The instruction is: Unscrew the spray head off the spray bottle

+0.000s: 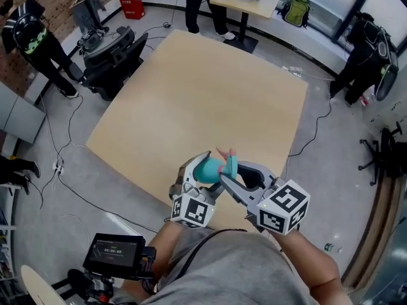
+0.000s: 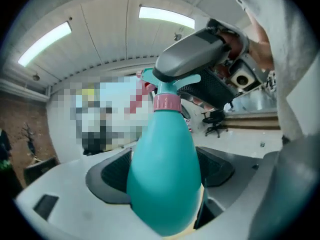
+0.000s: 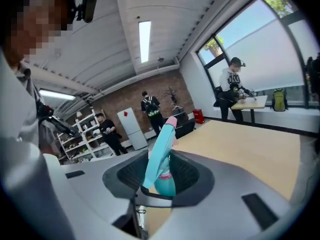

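**Bottle clamped, head taken for the twist**

The spray bottle [image 1: 206, 169] is held in the air above the 6 o'clock edge of the counter [image 1: 191, 100]. Its round teal belly is clamped by the left tool [image 2: 162, 171], whose jaws are spread wide around it. The spray head [image 3: 159, 149] is taken between the half-closed jaws of the right tool [image 3: 161, 173], with the pads seemingly pressed on it.

The bottle is judged to be light, smooth, thin-walled plastic. It may be dented by a hard squeeze or spun in a slack one. A hold at the pink collar [image 2: 166, 103] is judged safer than one further out on the head, where thin plastic could flex.

The counter is a pale wood slab. Around it a grey floor [image 1: 331, 170] with trailing cables [image 1: 67, 186] is seen. An office chair [image 1: 114, 56] is seen at 10 o'clock, a small table [image 1: 245, 2] at 12 o'clock, and people [image 1: 28, 33] near the walls.
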`<action>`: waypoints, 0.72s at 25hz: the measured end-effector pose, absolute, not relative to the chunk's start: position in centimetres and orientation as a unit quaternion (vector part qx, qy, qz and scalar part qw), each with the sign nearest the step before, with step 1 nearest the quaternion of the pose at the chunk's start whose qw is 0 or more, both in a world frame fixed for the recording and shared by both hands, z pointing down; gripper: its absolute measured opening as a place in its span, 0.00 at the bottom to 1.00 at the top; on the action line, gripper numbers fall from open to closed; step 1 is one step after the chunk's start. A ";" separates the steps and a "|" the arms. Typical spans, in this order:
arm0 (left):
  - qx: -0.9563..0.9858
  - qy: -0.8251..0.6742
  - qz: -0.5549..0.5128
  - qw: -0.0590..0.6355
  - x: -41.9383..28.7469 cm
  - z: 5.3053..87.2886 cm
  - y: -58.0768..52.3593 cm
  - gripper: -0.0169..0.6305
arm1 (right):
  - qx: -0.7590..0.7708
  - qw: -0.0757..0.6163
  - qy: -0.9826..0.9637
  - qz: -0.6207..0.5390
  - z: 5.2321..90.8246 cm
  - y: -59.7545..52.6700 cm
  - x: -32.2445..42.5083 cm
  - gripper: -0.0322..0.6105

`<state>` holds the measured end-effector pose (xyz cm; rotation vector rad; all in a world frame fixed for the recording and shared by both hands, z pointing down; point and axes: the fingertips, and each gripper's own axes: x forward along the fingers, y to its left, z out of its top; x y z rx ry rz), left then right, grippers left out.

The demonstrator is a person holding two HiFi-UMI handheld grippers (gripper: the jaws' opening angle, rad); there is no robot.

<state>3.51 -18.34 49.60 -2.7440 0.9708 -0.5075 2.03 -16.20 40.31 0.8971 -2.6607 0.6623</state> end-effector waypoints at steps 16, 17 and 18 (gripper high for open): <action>-0.983 -0.160 -0.085 0.002 6.3 45.7 -6.6 0.62 | -0.187 0.280 -0.942 0.006 36.8 -6.9 1.2 0.20; -0.983 -0.160 -0.086 0.000 6.4 45.7 -6.5 0.62 | -0.190 0.285 -0.940 0.001 36.9 -6.9 1.2 0.20; -0.985 -0.150 -0.085 0.000 6.5 45.9 -6.8 0.62 | -0.183 0.290 -0.940 -0.005 37.1 -7.1 1.2 0.20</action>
